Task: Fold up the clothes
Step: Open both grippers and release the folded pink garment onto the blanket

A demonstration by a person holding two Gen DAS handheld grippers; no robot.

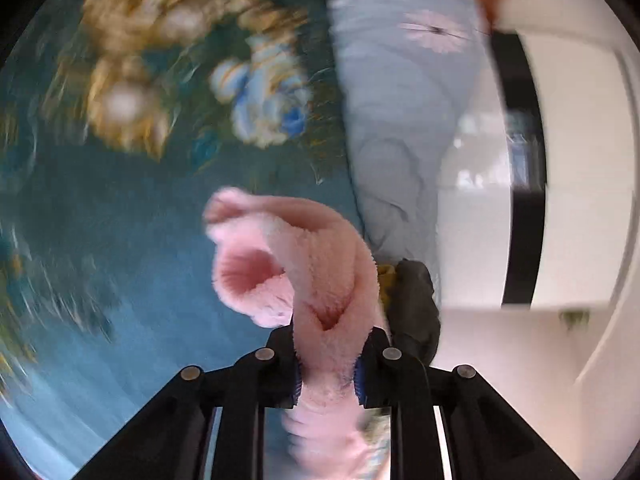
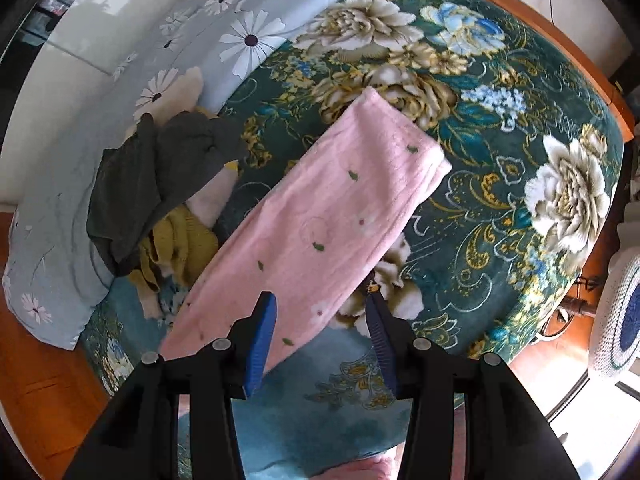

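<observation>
The left gripper pinches one end of the fuzzy pink cloth, likely to lift it for a fold. The cloth lies long on the bed. The right gripper is wide open, holding nothing. At nine o'clock sits a clothes pile.

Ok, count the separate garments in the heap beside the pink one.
3 visible: a dark grey garment on top, a mustard-yellow knit beneath it, and a cream piece behind. More may be buried.
</observation>
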